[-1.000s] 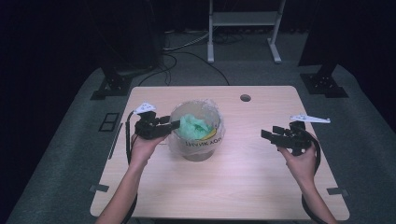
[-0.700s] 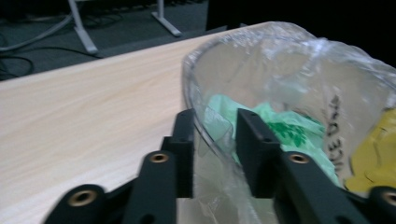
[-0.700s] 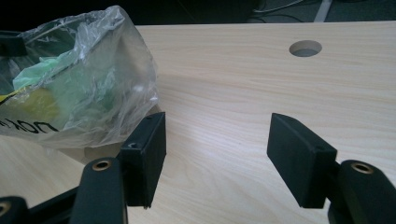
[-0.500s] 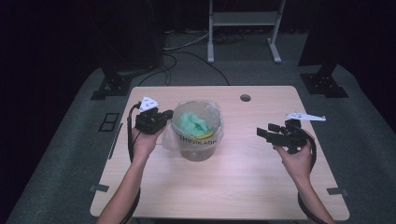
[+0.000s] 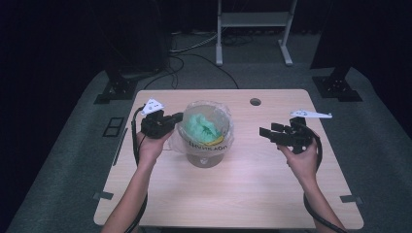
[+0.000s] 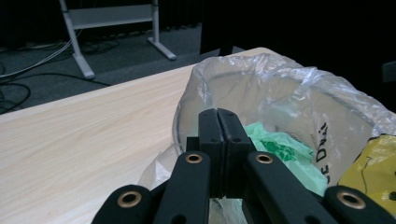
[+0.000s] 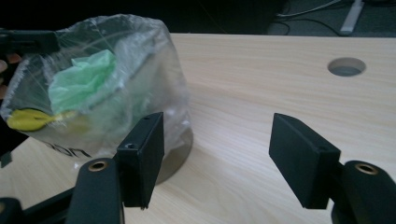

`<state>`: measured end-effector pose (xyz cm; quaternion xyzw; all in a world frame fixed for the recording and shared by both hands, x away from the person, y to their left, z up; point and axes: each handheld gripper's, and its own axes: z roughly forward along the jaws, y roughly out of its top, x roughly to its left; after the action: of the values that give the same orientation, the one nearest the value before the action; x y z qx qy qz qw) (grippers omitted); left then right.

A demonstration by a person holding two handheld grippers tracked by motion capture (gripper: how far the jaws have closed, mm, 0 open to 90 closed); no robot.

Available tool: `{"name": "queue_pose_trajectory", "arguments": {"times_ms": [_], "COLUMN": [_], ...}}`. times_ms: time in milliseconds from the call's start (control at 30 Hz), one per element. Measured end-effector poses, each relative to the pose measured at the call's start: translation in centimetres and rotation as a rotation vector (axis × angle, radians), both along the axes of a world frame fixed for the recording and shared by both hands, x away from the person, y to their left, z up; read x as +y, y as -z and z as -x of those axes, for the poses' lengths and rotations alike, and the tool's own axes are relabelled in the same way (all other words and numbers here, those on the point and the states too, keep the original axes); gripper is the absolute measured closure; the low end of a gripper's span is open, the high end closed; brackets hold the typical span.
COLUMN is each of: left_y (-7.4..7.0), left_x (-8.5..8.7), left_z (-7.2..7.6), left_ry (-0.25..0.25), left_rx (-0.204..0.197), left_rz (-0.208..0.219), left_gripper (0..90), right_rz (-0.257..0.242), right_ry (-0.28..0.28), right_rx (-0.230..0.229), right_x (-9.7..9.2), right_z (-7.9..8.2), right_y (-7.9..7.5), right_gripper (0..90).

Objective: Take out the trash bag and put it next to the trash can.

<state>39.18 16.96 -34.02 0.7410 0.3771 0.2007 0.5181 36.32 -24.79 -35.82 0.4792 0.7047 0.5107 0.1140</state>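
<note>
A clear bucket (image 5: pixel 206 151) lined with a thin plastic bag (image 5: pixel 221 116) stands left of the table's middle. Inside lie crumpled green plastic (image 5: pixel 198 124) and a yellow piece (image 5: pixel 216 141). My left gripper (image 5: pixel 177 117) is at the bag's left rim. In the left gripper view the left gripper (image 6: pixel 218 119) has its jaws pressed together on the bag's edge (image 6: pixel 187 100), with the green plastic (image 6: pixel 275 144) and yellow piece (image 6: pixel 371 163) behind. My right gripper (image 5: pixel 266 132) hovers open to the right, pointing at the bucket; in its own view the right gripper (image 7: pixel 215 135) has nothing between its jaws and the bag (image 7: pixel 154 70) is ahead.
A round hole (image 5: pixel 255 102) is in the wooden table (image 5: pixel 252 194) near its far edge. A metal stand (image 5: pixel 252 19) and cables lie on the floor beyond. Dark bases flank the table's far corners.
The left gripper went from open beside the bucket to shut at the bag's rim. The right gripper drifted left toward the bucket and rose slightly.
</note>
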Motion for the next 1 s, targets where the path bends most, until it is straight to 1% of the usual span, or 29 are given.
{"name": "queue_pose_trajectory", "arguments": {"times_ms": [100,167,200,233,267,300,367,400,433,467,567,600,633,700,800,867,900,967,1000], "left_y": [0.1,0.2,0.2,0.3,0.3,0.3,0.3,0.3,0.3,0.3,0.3,0.3,0.2,0.0,-0.2,-0.4,-0.4,-0.5,-0.5], "left_x": [0.0,0.1,0.1,0.3,0.3,0.4,0.6,0.6,0.6,0.7,0.7,0.7,0.7,0.7,0.8,0.8,0.8,0.8,0.9], "left_z": [0.0,0.0,0.0,0.1,0.1,0.1,0.2,0.2,0.2,0.3,0.3,0.3,0.3,0.3,0.3,0.3,0.3,0.3,0.3], "left_ry": [0.01,0.012,0.012,0.014,0.014,0.017,0.02,0.02,0.022,0.023,0.025,0.026,0.028,0.032,0.033,0.034,0.034,0.035,0.036], "left_rx": [0.002,0.005,0.005,0.008,0.008,0.008,0.009,0.009,0.008,0.005,0.004,0.005,0.003,0.0,-0.005,-0.009,-0.009,-0.011,-0.012], "left_rz": [0.011,0.019,0.019,0.031,0.031,0.043,0.052,0.052,0.053,0.055,0.063,0.069,0.072,0.076,0.082,0.092,0.092,0.09,0.093], "left_gripper": [89.7,89.7,89.6,89.7,89.7,89.7,89.7,89.7,89.7,89.7,89.7,89.7,89.7,89.7,89.7,89.7,89.7,89.7,89.7], "right_rz": [-0.009,-0.017,-0.015,-0.011,-0.012,-0.009,-0.001,0.004,0.004,0.016,0.022,0.022,0.024,0.036,0.043,0.052,0.052,0.08,0.088], "right_ry": [-0.02,-0.038,-0.045,-0.054,-0.06,-0.07,-0.086,-0.093,-0.093,-0.101,-0.105,-0.105,-0.108,-0.112,-0.109,-0.105,-0.105,-0.089,-0.08], "right_rx": [-0.004,0.002,0.0,-0.002,-0.001,-0.007,-0.008,-0.007,-0.007,0.001,0.003,0.003,0.009,0.018,0.026,0.035,0.035,0.043,0.039], "right_x": [1.1,2.0,2.5,3.0,3.5,3.9,4.9,5.4,5.4,6.3,7.4,7.4,7.9,8.4,8.7,9.0,9.0,9.3,9.3], "right_z": [-0.5,-0.9,-1.1,-1.3,-1.4,-1.6,-1.8,-2.0,-2.0,-2.5,-3.0,-3.0,-3.3,-3.7,-4.1,-4.4,-4.4,-4.4,-4.3], "right_y": [-0.6,-0.9,-1.1,-1.2,-1.4,-1.5,-1.7,-1.7,-1.7,-1.6,-1.5,-1.5,-1.4,-1.3,-1.3,-1.3,-1.3,-1.2,-1.3], "right_gripper": [34.3,34.1,33.8,33.5,33.5,33.4,33.1,33.0,33.0,32.9,32.9,32.9,32.9,33.0,34.4,41.7,41.7,48.6,53.2]}}
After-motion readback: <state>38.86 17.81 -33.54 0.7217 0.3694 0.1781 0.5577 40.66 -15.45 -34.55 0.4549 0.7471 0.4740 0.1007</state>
